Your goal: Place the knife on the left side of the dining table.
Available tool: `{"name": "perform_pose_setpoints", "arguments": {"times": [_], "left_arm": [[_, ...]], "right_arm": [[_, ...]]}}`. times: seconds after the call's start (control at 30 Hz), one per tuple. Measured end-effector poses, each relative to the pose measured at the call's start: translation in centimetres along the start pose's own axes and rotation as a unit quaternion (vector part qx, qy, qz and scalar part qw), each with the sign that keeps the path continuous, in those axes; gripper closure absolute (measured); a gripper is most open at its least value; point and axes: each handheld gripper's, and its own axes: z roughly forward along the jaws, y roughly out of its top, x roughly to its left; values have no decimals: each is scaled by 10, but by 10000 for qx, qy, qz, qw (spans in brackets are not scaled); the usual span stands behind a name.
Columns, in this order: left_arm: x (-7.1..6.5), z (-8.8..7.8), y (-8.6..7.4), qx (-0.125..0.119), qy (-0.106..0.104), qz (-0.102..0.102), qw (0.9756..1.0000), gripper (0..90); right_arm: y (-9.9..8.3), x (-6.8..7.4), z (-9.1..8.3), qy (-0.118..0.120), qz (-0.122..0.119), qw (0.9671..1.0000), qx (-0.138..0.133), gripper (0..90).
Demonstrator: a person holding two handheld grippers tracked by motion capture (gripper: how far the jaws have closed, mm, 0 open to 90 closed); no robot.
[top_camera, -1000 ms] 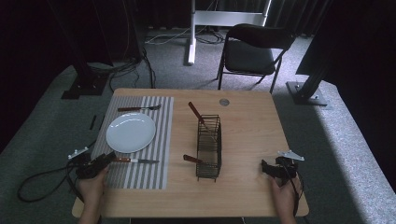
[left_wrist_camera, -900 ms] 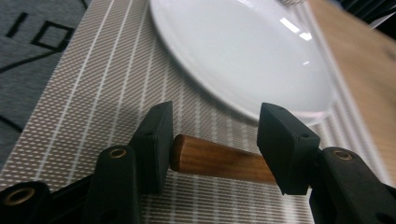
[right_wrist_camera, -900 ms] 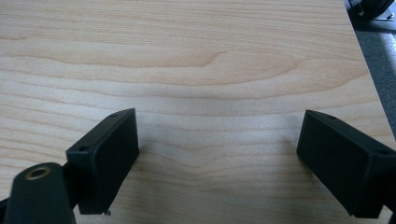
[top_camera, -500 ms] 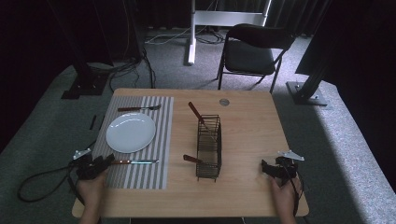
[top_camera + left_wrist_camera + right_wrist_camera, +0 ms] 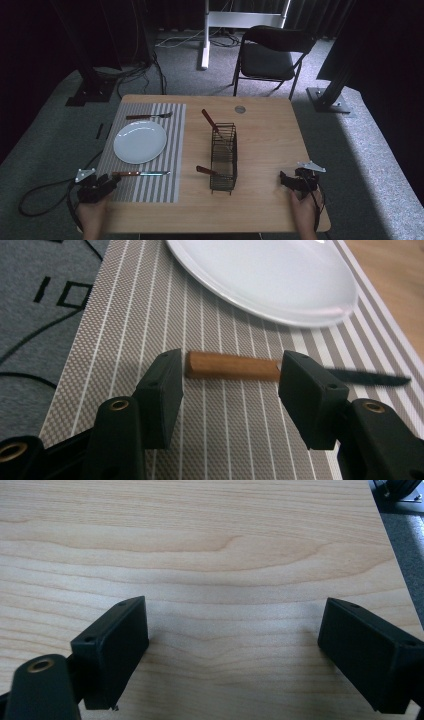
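Since the earlier frame the left gripper (image 5: 102,184) has drawn back from the knife (image 5: 141,173), toward the near left corner of the mat (image 5: 145,189); the right gripper (image 5: 291,181) has not moved. The left jaws are apart with nothing between the pads. In the left gripper view the knife (image 5: 235,365) lies flat on the mat (image 5: 225,430) just beyond the jaw tips, across the gap: its wooden handle spans almost from one jaw to the other, and the dark blade runs out past the right jaw. The plate (image 5: 272,280) is farther ahead of the jaws, apart from the knife. The right jaws are also wide apart, over the bare table (image 5: 210,550), and hold nothing.

I judge that the knife is now laid beside the plate and the left hand is leaving it, so this step looks finished. The rack (image 5: 223,156) has two more wooden-handled pieces. The next move probably calls for one gripper to go to the rack, put its open jaws on both sides of a handle, close, and lift it out without catching the wires.
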Motion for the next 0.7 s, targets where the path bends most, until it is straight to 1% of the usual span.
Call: {"name": "perform_pose_setpoints", "arguments": {"times": [0.1,0.17,0.23,0.3,0.37,0.4,0.43,0.47,0.53,0.57,0.63,0.67,0.7], "left_arm": [[-5,-6,-3,3,-25,138,9999,434],[-7,-10,-6,-24,-60,154,9999,435],[-9,-12,-9,18,-59,217,9997,435],[-11,-13,-12,97,-131,267,9995,434],[-14,-13,-16,224,-131,402,9989,434],[-15,-13,-17,292,-92,487,9983,434],[-16,-13,-18,362,-104,483,9981,421],[-17,-13,-19,428,-159,450,9979,384],[-18,-14,-20,423,-110,446,9980,354],[-17,-14,-20,448,-87,410,9981,295],[-15,-13,-21,492,-171,365,9980,230],[-15,-13,-22,503,-40,364,9981,170],[-15,-13,-23,513,-5,383,9979,168]], "right_arm": [[0,0,0,0,0,10000,1,119],[0,0,0,0,0,10000,0,119],[0,0,0,1,1,10000,1,120],[0,0,0,0,2,10000,0,119],[0,0,0,0,2,10000,0,120],[0,0,0,0,0,10000,1,120],[0,0,0,0,2,10000,-1,120],[0,0,0,0,0,10000,0,120],[0,0,0,0,2,10000,-1,120],[0,0,0,0,3,10000,0,119],[0,0,0,0,3,10000,0,119],[0,0,0,0,2,10000,-1,120],[0,0,0,0,3,10000,0,120]]}}
